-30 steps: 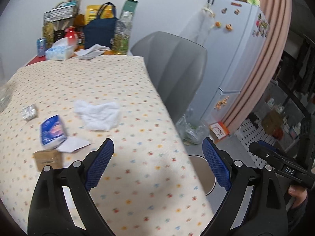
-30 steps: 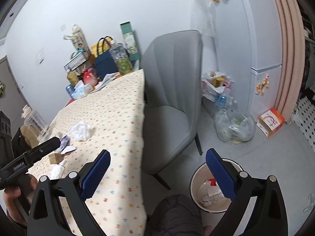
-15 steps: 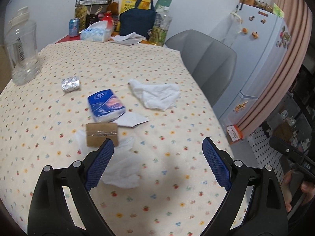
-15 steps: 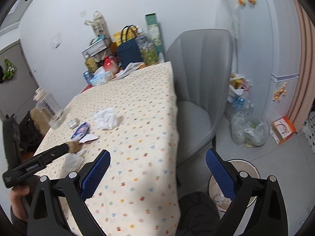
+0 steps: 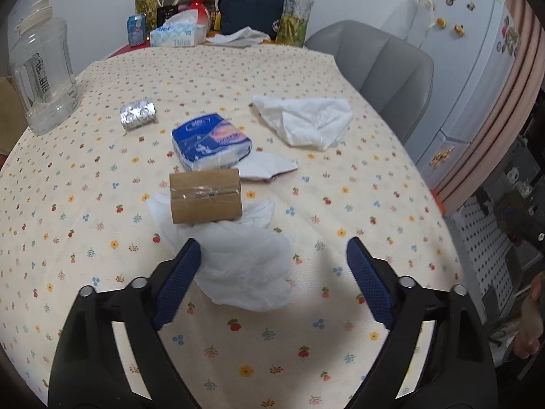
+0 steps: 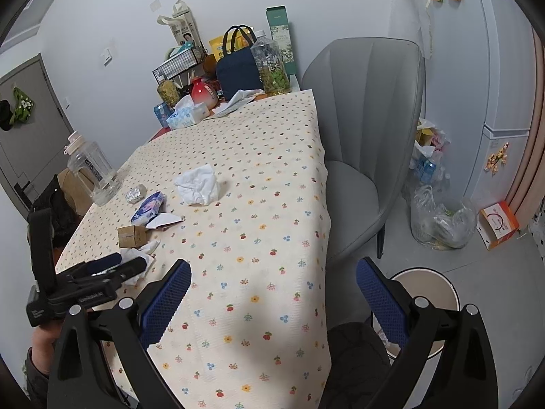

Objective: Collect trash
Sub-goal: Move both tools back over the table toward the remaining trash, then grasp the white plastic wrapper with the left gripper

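Observation:
Trash lies on the flowered tablecloth (image 5: pixel 357 177). A crumpled white tissue (image 5: pixel 245 266) lies between the fingers of my open left gripper (image 5: pixel 274 276). A small brown cardboard box (image 5: pixel 205 195) rests on its far edge. Beyond are a blue tissue pack (image 5: pixel 211 141), a torn paper scrap (image 5: pixel 269 167), a silver foil blister (image 5: pixel 138 114) and a second white tissue (image 5: pixel 306 119). My right gripper (image 6: pixel 272 303) is open and empty over the table's near edge. The left gripper (image 6: pixel 102 272) shows there by the tissue. A white trash bin (image 6: pixel 425 283) stands on the floor, partly hidden.
A clear plastic jug (image 5: pixel 42 75) stands at the table's left edge. A tissue box (image 5: pixel 178 34), navy bag (image 5: pixel 252 10), bottles and jars crowd the far end. A grey chair (image 6: pixel 364 136) stands right of the table. A plastic bag (image 6: pixel 439 218) and fridge (image 6: pixel 500 85) stand beyond.
My left gripper swung left from the table's right edge to over the trash pile and came down to the near tissue. My right gripper lifted and turned toward the table.

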Demonstrator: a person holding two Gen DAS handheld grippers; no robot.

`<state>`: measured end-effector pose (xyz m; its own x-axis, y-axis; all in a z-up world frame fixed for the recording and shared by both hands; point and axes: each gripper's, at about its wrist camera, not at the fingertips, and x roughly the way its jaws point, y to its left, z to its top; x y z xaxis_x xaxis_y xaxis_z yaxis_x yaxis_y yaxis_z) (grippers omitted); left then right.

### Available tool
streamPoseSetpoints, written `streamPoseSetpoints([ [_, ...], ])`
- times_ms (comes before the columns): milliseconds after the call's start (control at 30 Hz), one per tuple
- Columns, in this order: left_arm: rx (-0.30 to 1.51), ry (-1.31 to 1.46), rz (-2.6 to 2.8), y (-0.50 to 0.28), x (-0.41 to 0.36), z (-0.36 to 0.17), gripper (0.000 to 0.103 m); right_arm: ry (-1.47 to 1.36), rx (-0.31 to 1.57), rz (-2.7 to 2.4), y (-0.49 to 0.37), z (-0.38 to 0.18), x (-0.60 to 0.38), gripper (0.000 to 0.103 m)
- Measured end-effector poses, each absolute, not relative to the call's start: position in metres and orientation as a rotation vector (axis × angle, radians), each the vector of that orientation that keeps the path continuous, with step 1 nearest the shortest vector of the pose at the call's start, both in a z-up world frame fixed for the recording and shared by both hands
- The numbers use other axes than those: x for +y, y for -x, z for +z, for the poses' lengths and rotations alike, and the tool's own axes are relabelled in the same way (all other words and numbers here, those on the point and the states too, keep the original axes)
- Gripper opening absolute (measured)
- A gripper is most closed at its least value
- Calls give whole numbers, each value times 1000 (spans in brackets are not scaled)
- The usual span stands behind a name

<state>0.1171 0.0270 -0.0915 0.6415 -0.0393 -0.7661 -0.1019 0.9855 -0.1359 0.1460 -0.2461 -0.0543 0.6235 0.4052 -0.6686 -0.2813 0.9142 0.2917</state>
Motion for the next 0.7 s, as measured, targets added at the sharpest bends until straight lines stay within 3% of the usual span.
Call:
streamPoseSetpoints([
  [133, 903, 97, 87, -122, 21, -101, 68, -174, 812, 384, -148, -56, -252, 95],
  [200, 903, 72, 123, -122, 22, -101, 54, -176, 819, 374, -149, -58, -254, 95],
  [267, 900, 89, 143, -120, 31, -99, 29, -178, 821, 370, -150, -58, -254, 95],
  [367, 888, 183, 110, -115, 53, -96, 15, -169, 815, 374, -149, -55, -250, 95],
  [700, 771, 298, 103, -82, 87, -71, 13, -111, 808, 450, -149, -48, -211, 95],
])
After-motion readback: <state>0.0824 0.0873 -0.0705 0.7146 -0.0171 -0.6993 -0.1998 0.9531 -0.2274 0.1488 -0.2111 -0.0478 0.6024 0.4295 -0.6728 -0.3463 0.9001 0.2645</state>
